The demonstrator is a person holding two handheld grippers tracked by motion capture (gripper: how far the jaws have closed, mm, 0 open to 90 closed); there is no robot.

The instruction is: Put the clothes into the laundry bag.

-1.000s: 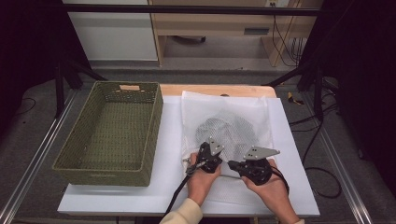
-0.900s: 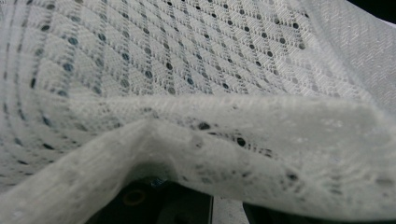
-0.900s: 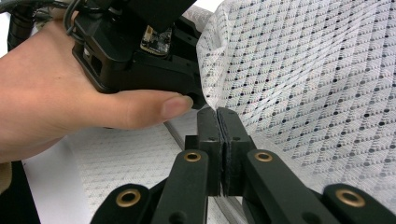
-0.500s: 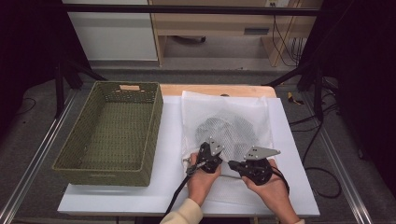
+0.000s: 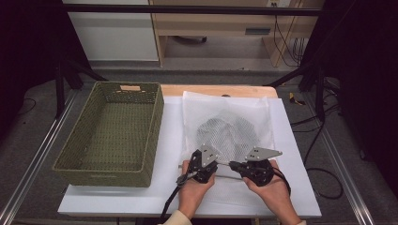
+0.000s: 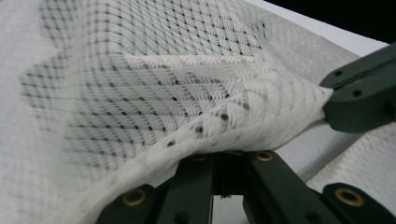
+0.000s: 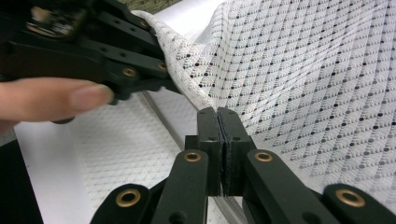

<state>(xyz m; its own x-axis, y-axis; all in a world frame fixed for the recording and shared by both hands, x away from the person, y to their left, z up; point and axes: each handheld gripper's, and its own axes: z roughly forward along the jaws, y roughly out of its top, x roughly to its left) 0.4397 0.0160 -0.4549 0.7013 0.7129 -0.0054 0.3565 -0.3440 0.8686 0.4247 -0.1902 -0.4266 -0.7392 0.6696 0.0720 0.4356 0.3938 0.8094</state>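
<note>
A white mesh bag (image 5: 227, 126) lies flat on the white table (image 5: 291, 140), with a dark rounded shape (image 5: 230, 136) showing through its netting. Both grippers sit at its near edge, held in the person's hands. My left gripper (image 5: 206, 164) is shut on that edge, and the fabric (image 6: 187, 107) drapes over its jaws, hiding the tips (image 6: 227, 156). Close to its right, my right gripper (image 5: 239, 165) pinches the same edge with its jaws pressed together (image 7: 219, 116). Between the two, the mesh edge (image 7: 187, 84) is lifted slightly off the table.
A deep green woven basket (image 5: 112, 136) stands on the table's left half, its right wall close to the bag. A wooden table edge (image 5: 216, 90) runs behind the bag. Cables trail from both grippers toward the person.
</note>
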